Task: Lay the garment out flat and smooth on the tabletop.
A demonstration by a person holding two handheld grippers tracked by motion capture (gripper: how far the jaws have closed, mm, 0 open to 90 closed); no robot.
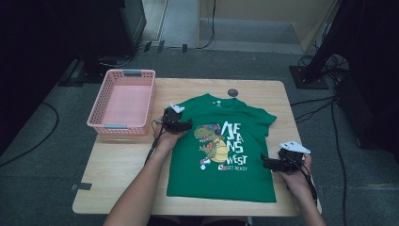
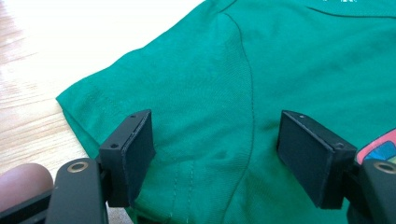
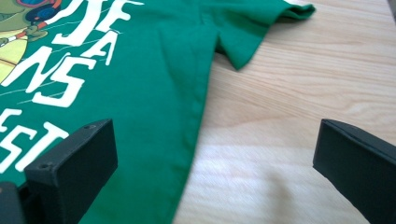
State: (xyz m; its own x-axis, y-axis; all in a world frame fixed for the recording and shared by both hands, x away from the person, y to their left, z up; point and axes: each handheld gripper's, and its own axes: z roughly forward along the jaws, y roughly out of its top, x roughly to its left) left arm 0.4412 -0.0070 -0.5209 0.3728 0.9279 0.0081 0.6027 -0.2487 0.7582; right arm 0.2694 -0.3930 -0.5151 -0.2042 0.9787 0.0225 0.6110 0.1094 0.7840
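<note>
The green T-shirt [image 1: 221, 146] bears the only readable writing. On its chest, beside a cartoon dinosaur [image 1: 211, 143], large white slanted capitals stand in stacked rows; in the high view they read roughly "JE", "JEANS" and "WEST", though the top row is unclear. Below them runs a smaller white line, too blurred to read. In the right gripper view, parts of the same white letters [image 3: 60, 70] show, with "ANS" and "EST" legible, cut off at the picture's edge.
</note>
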